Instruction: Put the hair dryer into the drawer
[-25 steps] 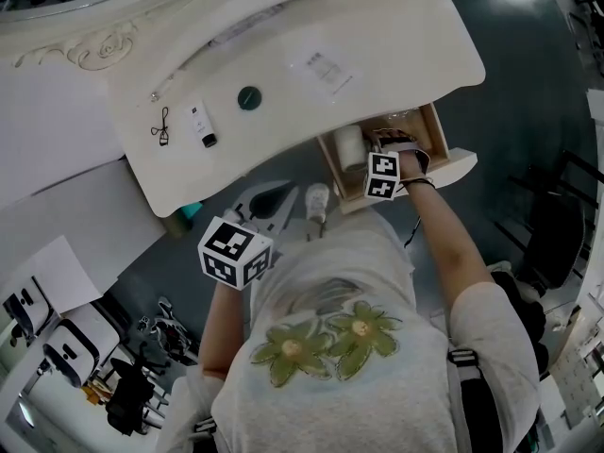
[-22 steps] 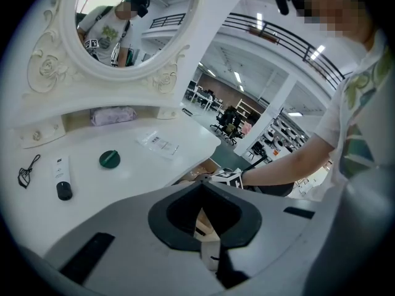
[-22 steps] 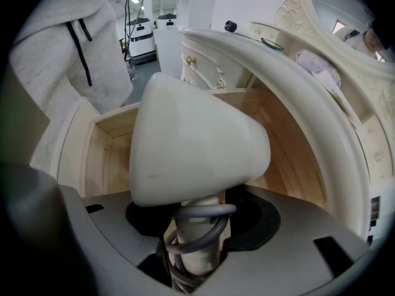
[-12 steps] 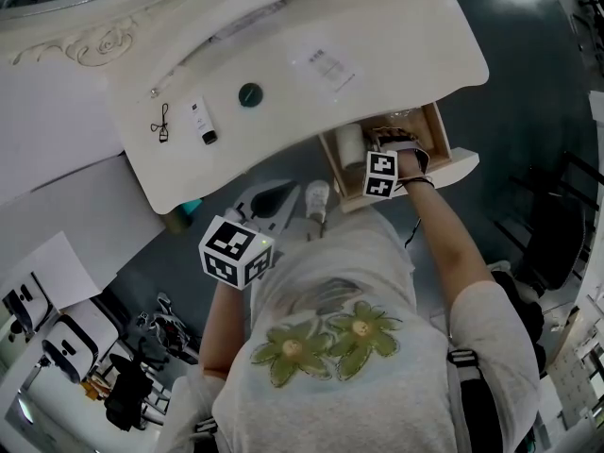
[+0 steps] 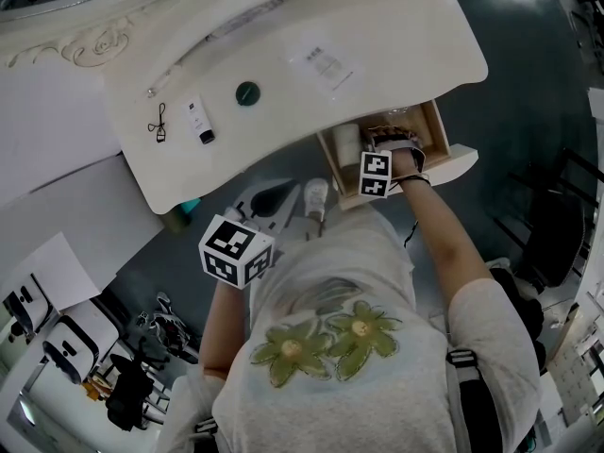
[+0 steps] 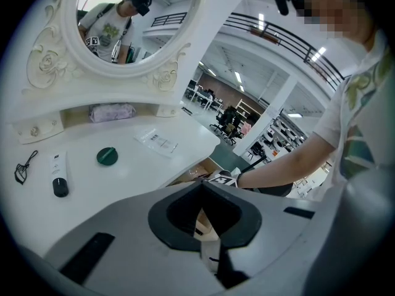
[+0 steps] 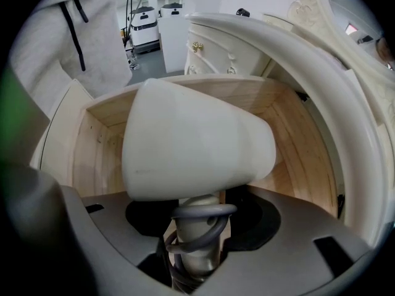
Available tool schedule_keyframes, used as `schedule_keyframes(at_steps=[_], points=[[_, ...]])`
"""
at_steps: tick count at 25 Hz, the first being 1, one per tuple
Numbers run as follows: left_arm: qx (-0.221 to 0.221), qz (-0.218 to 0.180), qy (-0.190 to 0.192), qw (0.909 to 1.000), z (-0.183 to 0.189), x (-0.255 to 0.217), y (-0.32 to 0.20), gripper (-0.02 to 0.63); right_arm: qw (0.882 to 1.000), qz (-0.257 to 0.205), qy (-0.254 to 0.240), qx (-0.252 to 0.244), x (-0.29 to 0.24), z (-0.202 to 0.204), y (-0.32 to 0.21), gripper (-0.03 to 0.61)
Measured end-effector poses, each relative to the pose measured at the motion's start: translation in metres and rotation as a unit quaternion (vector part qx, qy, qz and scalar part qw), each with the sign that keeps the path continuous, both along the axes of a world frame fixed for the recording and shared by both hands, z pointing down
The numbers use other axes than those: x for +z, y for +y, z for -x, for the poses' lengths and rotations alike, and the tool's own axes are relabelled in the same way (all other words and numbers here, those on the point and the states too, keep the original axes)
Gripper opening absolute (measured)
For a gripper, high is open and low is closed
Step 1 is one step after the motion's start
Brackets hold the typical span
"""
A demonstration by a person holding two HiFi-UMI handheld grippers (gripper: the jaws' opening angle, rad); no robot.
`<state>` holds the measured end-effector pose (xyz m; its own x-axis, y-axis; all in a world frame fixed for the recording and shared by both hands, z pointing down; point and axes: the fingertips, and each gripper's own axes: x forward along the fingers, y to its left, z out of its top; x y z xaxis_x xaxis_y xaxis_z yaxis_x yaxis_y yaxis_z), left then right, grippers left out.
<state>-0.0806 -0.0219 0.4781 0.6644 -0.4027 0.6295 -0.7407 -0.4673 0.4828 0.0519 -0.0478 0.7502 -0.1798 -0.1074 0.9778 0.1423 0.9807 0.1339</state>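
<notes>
Under the desk's [image 5: 396, 26] near edge, my right gripper [image 7: 197, 245] pinches the dryer [image 7: 197, 147] in the open drawer [image 7: 296, 140]. Its cord [image 7: 197, 217] might snag. My left gripper [image 6: 207, 239] is closed tight, empty.

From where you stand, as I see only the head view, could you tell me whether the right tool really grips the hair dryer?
Observer: Yes, the right tool is clamped on the hair dryer by its handle.
Operator: Is it inside the drawer?
Observer: Its head sits between the wooden walls of the drawer; contact with the bottom is hidden.
Operator: And the left tool?
Observer: The left tool is shut, with nothing between its jaws.
</notes>
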Motion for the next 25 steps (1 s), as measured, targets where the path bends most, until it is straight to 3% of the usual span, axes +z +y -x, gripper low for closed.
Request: schedule_keyframes(at_steps=[16,25], points=[[0.003,-0.005,0.003,1.0,-0.005,-0.001,0.001,0.009,0.999,0.033,0.005,0.026,0.005,-0.002,-0.001,0.245],[0.007,-0.007,0.005,0.9999,-0.011,-0.002,0.003,0.009,0.996,0.074,0.014,0.052,0.008,-0.003,-0.002,0.245]])
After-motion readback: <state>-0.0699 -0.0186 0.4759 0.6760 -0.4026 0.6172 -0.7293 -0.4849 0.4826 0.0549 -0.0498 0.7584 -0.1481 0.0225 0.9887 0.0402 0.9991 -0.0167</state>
